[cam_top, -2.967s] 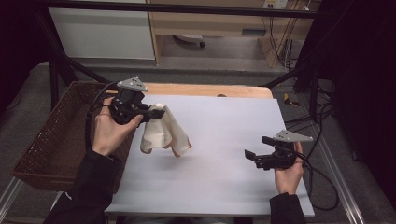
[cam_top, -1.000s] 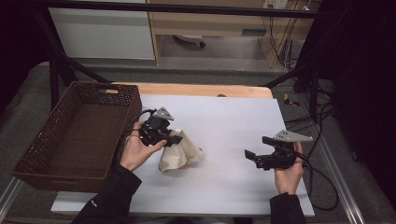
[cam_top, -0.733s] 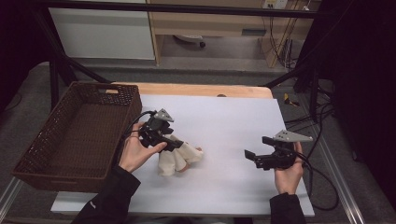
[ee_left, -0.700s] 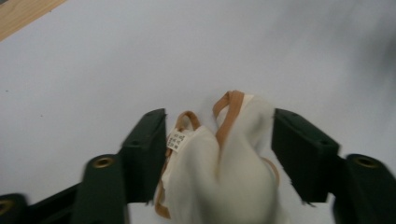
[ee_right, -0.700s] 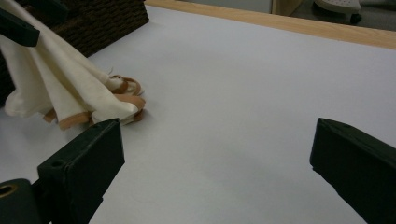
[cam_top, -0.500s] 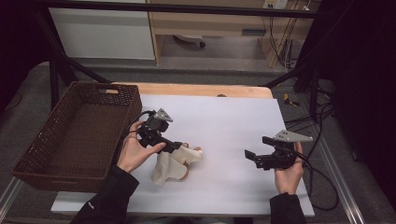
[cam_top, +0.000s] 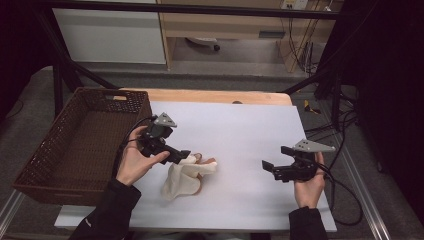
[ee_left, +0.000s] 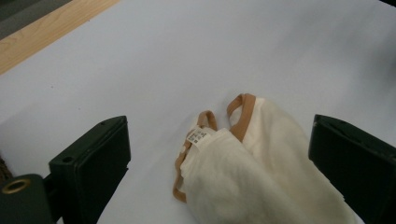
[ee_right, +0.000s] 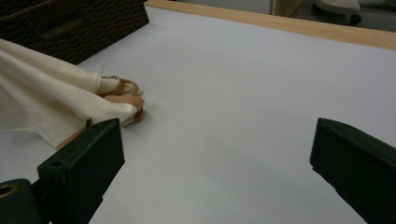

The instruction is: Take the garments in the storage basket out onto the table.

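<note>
A soft cream cloth garment (cam_top: pixel 186 176) with tan elastic trim and a small white label lies crumpled on the smooth white table sheet (cam_top: pixel 240 130), left of centre. The left gripper (cam_top: pixel 184 157) hangs just above it; its jaws have just been opening and now stand wide, the cloth between them but ungripped. The right gripper (cam_top: pixel 266 165) stands open, holding nothing, well apart at the right. A dark woven basket (cam_top: pixel 50 165) sits at the far left.

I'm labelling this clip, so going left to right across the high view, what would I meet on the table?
Dark brown wicker basket → left gripper → crumpled cream cloth garment with tan trim → right gripper.
</note>
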Demonstrator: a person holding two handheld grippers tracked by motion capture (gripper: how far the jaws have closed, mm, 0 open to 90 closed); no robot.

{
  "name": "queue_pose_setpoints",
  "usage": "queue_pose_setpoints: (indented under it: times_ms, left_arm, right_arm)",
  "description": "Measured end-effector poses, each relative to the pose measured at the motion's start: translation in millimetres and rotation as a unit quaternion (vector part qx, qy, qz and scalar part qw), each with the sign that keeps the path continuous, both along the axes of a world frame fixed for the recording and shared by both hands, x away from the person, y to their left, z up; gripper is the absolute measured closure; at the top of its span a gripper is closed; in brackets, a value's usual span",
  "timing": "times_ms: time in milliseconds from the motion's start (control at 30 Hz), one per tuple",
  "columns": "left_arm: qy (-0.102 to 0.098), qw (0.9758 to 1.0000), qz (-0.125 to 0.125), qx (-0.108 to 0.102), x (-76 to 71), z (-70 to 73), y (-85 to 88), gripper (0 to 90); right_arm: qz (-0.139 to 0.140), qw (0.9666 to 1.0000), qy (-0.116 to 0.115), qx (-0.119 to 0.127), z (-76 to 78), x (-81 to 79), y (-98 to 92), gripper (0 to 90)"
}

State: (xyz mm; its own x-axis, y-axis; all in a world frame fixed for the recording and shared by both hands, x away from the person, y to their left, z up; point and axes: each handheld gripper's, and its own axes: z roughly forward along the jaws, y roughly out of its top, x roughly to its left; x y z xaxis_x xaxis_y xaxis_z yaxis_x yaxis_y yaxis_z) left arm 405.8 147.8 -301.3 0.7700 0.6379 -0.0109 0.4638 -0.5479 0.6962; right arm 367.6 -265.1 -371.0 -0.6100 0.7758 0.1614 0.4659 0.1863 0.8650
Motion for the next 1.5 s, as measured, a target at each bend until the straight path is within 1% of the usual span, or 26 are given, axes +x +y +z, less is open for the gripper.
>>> queue_pose_setpoints:
  times_ms: [100,200,367,433,633,700,967,1033,1167,1200,1367,1500]
  left_arm:
    - [-0.004,1.0000,-0.002,-0.006,-3.4,4.3,3.8,5.3]
    - [-0.009,0.9999,0.003,-0.012,-5.7,8.3,9.1,5.4]
    - [-0.017,0.9997,0.009,-0.011,-9.6,11.5,15.6,5.4]
    - [-0.021,0.9997,0.010,-0.010,-13.2,12.4,20.8,5.3]
    - [-0.026,0.9995,0.018,-0.011,-17.7,12.0,29.5,5.2]
    - [-0.026,0.9994,0.021,-0.012,-19.8,11.5,35.9,5.2]
    - [-0.034,0.9990,0.028,-0.013,-23.3,12.4,49.1,5.2]
    - [-0.036,0.9988,0.032,-0.013,-25.4,12.8,54.6,5.2]
    - [-0.038,0.9986,0.034,-0.015,-27.6,12.6,59.5,5.2]
    - [-0.040,0.9984,0.037,-0.017,-28.9,12.0,63.5,5.2]
    - [-0.039,0.9982,0.039,-0.021,-31.1,10.0,70.7,5.2]
    - [-0.042,0.9978,0.046,-0.022,-33.6,3.4,79.9,5.2]
  right_arm:
    - [0.000,1.0000,-0.001,0.000,0.1,0.0,-0.2,3.2]
    - [0.000,1.0000,0.000,0.000,0.0,0.0,-0.2,3.2]
    - [0.000,1.0000,0.000,0.000,0.0,0.0,-0.1,3.2]
    - [0.000,1.0000,-0.001,0.000,0.0,0.0,-0.1,3.2]
    - [0.000,1.0000,0.001,-0.001,-0.8,0.5,0.1,3.2]
    - [0.001,1.0000,0.001,0.000,-0.8,0.5,0.2,3.2]
    - [0.000,1.0000,0.002,-0.001,-1.4,0.7,0.2,3.2]
    - [0.001,1.0000,0.003,-0.001,-1.7,0.9,0.2,3.2]
    - [0.000,1.0000,0.003,-0.001,-2.1,1.1,0.5,3.2]
    - [0.000,1.0000,0.003,-0.001,-2.1,1.1,0.5,3.2]
    - [0.000,1.0000,0.004,-0.001,-1.9,0.9,0.2,3.2]
    - [0.001,1.0000,0.003,-0.001,-1.7,0.7,-0.4,3.2]
